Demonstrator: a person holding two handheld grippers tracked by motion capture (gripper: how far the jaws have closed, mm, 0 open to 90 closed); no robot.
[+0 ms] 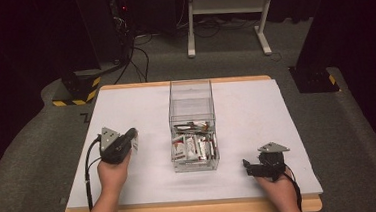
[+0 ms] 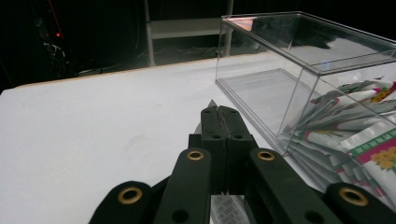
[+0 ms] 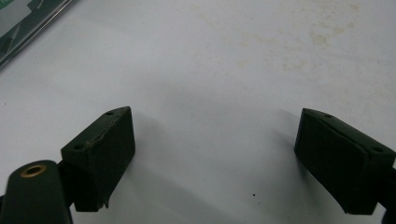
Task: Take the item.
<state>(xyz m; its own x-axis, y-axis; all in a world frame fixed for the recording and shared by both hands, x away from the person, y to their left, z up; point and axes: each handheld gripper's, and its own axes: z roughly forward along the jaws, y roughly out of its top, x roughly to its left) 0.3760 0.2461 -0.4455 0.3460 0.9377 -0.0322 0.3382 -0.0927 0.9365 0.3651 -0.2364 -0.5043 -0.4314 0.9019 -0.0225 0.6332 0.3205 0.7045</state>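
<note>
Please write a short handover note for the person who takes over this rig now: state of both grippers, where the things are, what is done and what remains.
Left gripper: jaws shut on a thin sachet, held just left of the clear plastic box.
Right gripper: jaws wide open, nothing between them, low over the white table cover right of the box.
Box: stands mid-table; many sachets piled in its near end, far end bare.
Done: one sachet is gripped, outside the box.
Left: probably to move that sachet where it belongs; which way it travels I cannot tell.

Lab/test rig: dark drapes, floor cables, hazard-striped stand base.
</note>
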